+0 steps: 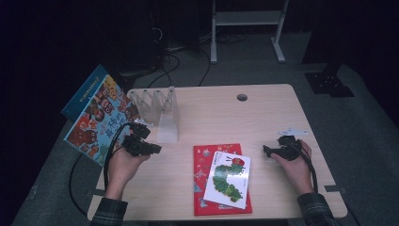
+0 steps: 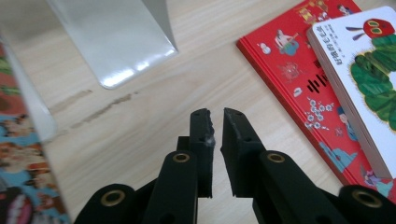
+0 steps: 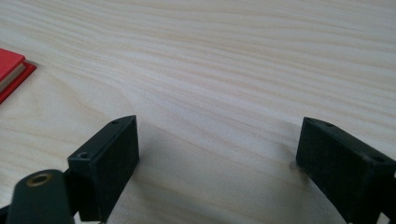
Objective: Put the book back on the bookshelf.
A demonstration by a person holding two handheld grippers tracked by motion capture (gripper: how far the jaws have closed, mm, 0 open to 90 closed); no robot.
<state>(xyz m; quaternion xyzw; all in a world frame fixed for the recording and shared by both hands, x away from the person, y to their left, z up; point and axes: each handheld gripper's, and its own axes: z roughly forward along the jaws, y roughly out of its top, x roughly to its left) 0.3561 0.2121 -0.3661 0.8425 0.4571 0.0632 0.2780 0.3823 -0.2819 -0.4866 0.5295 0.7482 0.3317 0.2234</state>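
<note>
A white caterpillar book [image 1: 228,181] lies on a red book [image 1: 207,188] at the table's front middle. A colourful picture book [image 1: 94,117] leans at the left end of a clear acrylic rack [image 1: 157,110]. My left gripper [image 1: 153,149] hovers low beside the rack, pointing toward the books. In the left gripper view its jaws [image 2: 217,114] stand a narrow gap apart with nothing between them, the red book [image 2: 299,79] and caterpillar book [image 2: 369,70] to their right. My right gripper [image 1: 266,150] rests on the table at the right, open wide [image 3: 219,135] over bare wood.
A clear rack divider [image 2: 116,42] stands just ahead of the left jaws, the picture book [image 2: 18,154] at their left. The table [image 1: 263,113] has a cable hole [image 1: 242,97] near its far edge. A white frame [image 1: 247,19] and cables are on the dark floor behind.
</note>
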